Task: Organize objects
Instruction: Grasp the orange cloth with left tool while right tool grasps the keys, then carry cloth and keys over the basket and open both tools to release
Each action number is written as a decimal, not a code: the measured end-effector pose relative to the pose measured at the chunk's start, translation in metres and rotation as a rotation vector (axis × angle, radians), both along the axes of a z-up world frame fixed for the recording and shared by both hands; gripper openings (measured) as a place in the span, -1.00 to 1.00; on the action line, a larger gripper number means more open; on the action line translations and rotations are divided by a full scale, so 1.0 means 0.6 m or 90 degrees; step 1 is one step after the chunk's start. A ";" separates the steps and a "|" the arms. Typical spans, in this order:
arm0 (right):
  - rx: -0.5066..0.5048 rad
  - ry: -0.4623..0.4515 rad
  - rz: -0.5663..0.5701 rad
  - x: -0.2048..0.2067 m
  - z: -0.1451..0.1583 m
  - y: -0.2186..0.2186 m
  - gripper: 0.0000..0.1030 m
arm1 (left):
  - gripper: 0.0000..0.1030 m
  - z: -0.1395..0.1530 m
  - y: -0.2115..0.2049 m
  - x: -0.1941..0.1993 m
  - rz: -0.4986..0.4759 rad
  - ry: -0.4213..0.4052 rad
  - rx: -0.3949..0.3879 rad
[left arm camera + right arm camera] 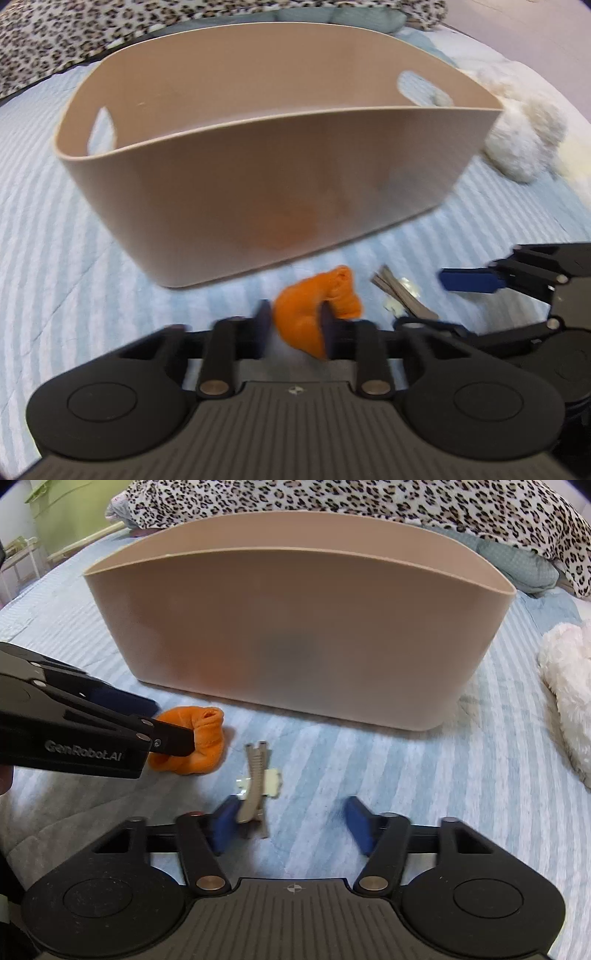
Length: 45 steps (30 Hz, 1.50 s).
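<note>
A beige plastic basket (pixel 258 177) with cut-out handles stands on the striped blue bedspread; it also shows in the right wrist view (pixel 295 635). My left gripper (pixel 293 325) is shut on a rolled orange cloth (pixel 314 306), just in front of the basket; the cloth also shows in the right wrist view (pixel 195 742). My right gripper (pixel 291 823) is open, low over the bed, with a grey hair clip (pixel 255 775) lying by its left finger. The clip also shows in the left wrist view (pixel 399 295).
A white fluffy plush (pixel 517 133) lies right of the basket, also in the right wrist view (pixel 569 686). A leopard-print blanket (pixel 332 498) and a teal pillow (pixel 517 565) lie behind the basket. Dim shapes show through the basket wall.
</note>
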State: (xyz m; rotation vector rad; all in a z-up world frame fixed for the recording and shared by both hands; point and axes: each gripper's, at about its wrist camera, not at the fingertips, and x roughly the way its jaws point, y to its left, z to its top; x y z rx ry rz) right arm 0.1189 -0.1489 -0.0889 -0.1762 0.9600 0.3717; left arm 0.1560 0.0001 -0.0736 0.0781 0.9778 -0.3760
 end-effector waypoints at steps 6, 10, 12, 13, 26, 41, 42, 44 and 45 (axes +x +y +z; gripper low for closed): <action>0.010 -0.016 -0.010 -0.010 0.007 -0.005 -0.76 | -0.87 0.001 -0.003 -0.012 -0.009 -0.002 -0.005; 0.018 -0.017 -0.014 -0.018 0.008 -0.008 -0.77 | -0.88 0.002 0.003 -0.021 -0.001 0.000 -0.009; 0.018 -0.019 -0.012 -0.016 0.008 -0.002 -0.77 | -0.89 0.005 0.005 -0.026 0.002 -0.002 -0.008; 0.018 -0.021 -0.011 -0.019 0.010 -0.002 -0.77 | -0.89 0.006 0.007 -0.030 0.003 -0.002 -0.007; 0.028 -0.078 -0.009 -0.059 0.079 -0.025 -0.77 | -0.89 0.062 0.028 -0.084 0.015 -0.045 -0.012; 0.080 -0.193 -0.028 -0.067 0.201 -0.057 -0.76 | -0.89 0.186 0.055 -0.100 0.043 -0.167 -0.041; 0.083 -0.200 -0.029 -0.063 0.208 -0.058 -0.77 | -0.89 0.193 0.054 -0.097 0.045 -0.175 -0.042; 0.086 -0.212 -0.032 -0.052 0.220 -0.058 -0.76 | -0.89 0.205 0.053 -0.087 0.050 -0.189 -0.042; 0.087 -0.217 -0.034 -0.046 0.224 -0.058 -0.76 | -0.89 0.210 0.052 -0.080 0.054 -0.195 -0.041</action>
